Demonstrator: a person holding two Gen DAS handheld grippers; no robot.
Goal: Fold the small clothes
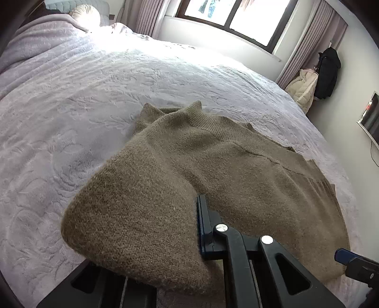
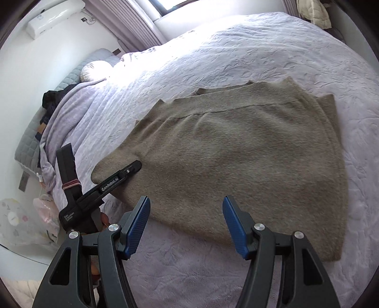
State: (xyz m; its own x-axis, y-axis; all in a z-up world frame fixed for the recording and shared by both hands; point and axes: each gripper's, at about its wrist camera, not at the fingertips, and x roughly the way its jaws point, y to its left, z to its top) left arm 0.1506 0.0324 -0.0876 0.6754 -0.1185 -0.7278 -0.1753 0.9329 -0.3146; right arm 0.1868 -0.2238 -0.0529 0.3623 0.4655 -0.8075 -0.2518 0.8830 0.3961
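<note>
A tan knit sweater (image 2: 236,151) lies spread on the lilac bedspread (image 2: 260,47). My left gripper (image 1: 189,227) is shut on a fold of the sweater (image 1: 142,201) at its left edge; the cloth drapes over the left finger and hides it. In the right wrist view the left gripper (image 2: 132,169) holds that raised fold at the sweater's left side. My right gripper (image 2: 186,227) is open and empty, hovering over the sweater's near edge. Its fingertip (image 1: 343,255) shows at the lower right of the left wrist view.
The bed fills most of both views, with a pillow (image 1: 85,14) and a bunched blanket (image 2: 71,113) at the head. A window (image 1: 232,16) and curtains lie beyond. Coats (image 1: 327,71) hang on the right wall. Bags (image 2: 45,208) sit on the floor at left.
</note>
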